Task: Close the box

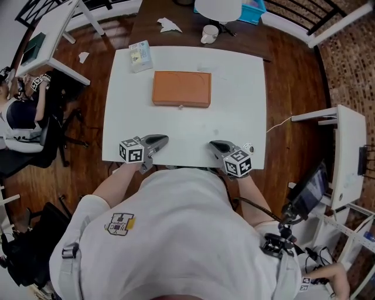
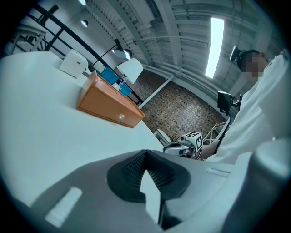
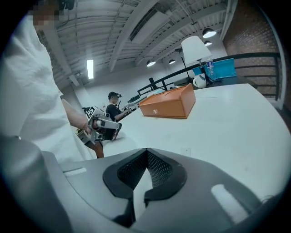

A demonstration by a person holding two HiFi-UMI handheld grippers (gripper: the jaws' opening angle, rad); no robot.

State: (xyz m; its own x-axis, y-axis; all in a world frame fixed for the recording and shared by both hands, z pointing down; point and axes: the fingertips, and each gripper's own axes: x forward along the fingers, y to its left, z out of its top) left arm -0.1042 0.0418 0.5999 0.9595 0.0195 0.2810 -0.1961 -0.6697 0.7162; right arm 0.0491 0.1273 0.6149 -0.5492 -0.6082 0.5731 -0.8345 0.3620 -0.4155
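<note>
An orange box [image 1: 181,88] lies flat on the white table [image 1: 240,105], toward the far side, with its lid down and a small clasp on its near face. It also shows as the orange box [image 2: 109,102] in the left gripper view and the orange box [image 3: 168,103] in the right gripper view. My left gripper [image 1: 164,139] rests at the table's near edge, shut and empty, jaws meeting [image 2: 144,153]. My right gripper [image 1: 213,144] sits beside it at the near edge, also shut and empty [image 3: 146,152]. Both are well short of the box.
A small white carton [image 1: 140,55] stands at the table's far left corner. Behind are a dark table with a cup [image 1: 208,34], a white lamp [image 1: 218,9] and a blue bin [image 1: 253,10]. A seated person [image 1: 17,111] is at left, a white side table [image 1: 345,146] at right.
</note>
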